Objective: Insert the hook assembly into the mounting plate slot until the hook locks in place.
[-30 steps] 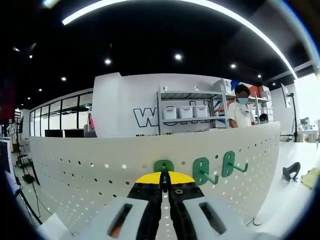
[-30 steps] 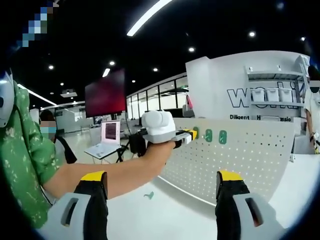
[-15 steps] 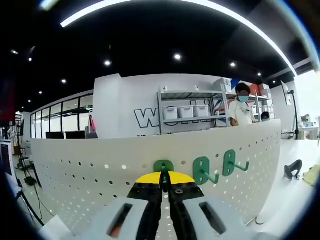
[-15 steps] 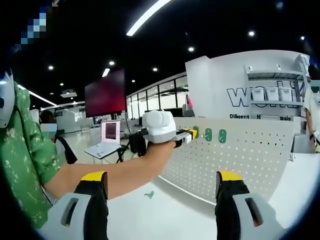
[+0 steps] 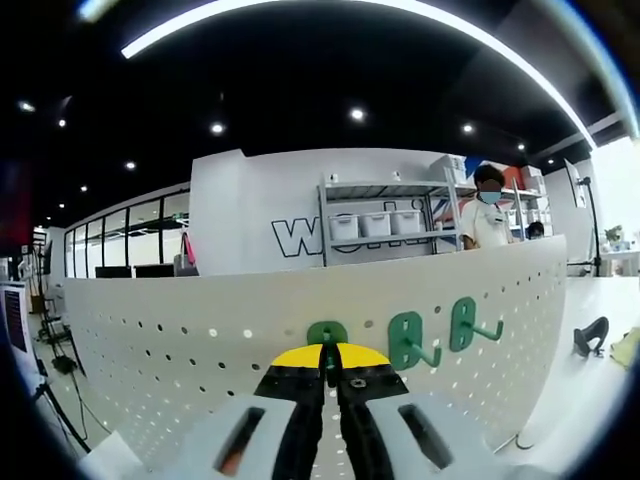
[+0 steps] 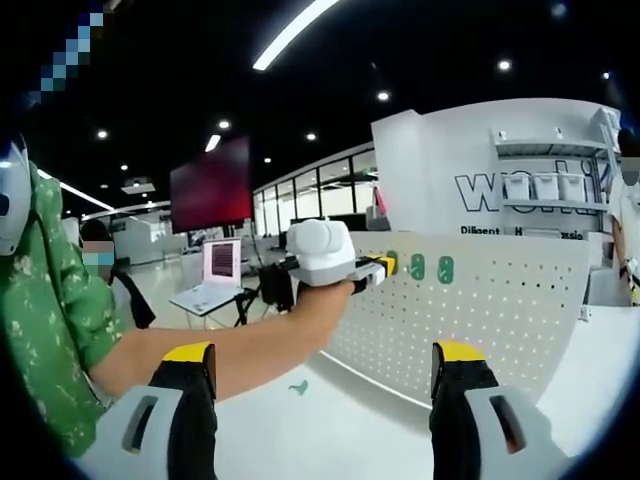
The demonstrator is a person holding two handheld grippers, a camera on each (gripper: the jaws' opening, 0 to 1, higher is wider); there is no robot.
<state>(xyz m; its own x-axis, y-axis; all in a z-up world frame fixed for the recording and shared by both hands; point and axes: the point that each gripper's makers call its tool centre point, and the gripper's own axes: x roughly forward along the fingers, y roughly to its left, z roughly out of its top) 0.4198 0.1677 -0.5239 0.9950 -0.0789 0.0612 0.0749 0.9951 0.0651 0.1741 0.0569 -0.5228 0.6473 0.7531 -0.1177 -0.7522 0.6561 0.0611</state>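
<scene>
Pressed together at their yellow tips, the left gripper's [image 5: 330,362] jaws clamp a green hook [image 5: 327,334] against the white pegboard [image 5: 200,330], the mounting plate. Two more green hooks [image 5: 408,340] [image 5: 466,325] hang on the board just to its right. White bins [image 5: 370,225] sit on a shelf behind the board, their contents hidden. The right gripper's [image 6: 325,372] jaws stand wide apart, holding nothing; between them its view shows the person's arm [image 6: 220,350] reaching to the board, and a laptop [image 6: 212,275] beyond.
</scene>
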